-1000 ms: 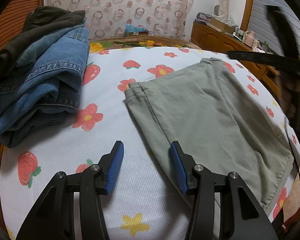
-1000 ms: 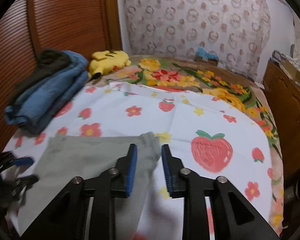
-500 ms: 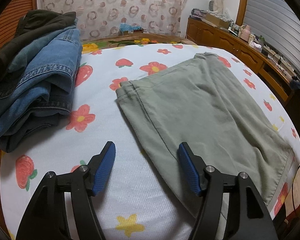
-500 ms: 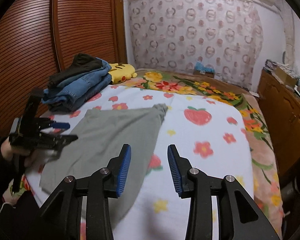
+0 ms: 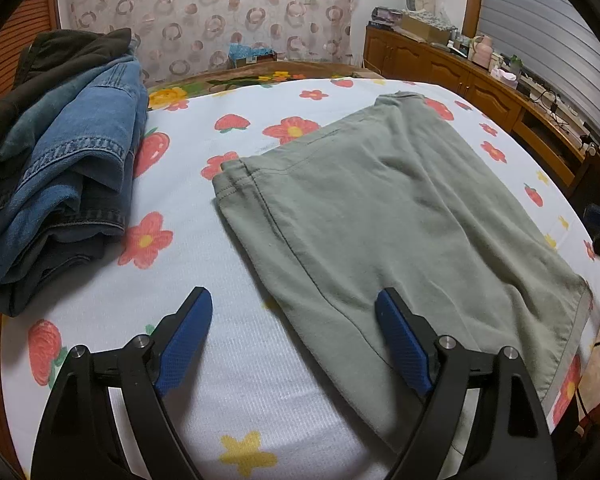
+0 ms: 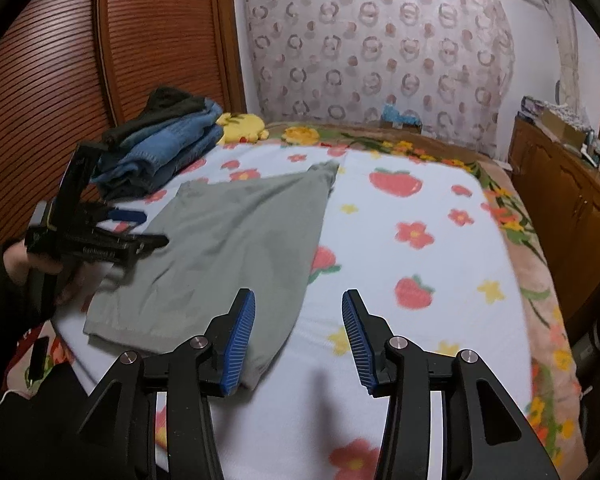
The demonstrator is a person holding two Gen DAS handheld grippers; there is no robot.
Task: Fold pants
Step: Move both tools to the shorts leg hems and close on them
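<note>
Pants (image 5: 388,216), grey-green and already folded flat, lie on the near half of the bed (image 5: 236,384), close to its front edge. The left tongs (image 5: 294,312) hover above their near side edge, jaws opening with nothing gripped, one pad over cloth and one over bare sheet. The right tongs (image 6: 298,322) hang over the pants' front corner, jaws also opening and empty, probably having let go so the fold stays put. A stack of jeans (image 5: 64,160) sits at the bed's left edge, likely the finished pile.
</note>
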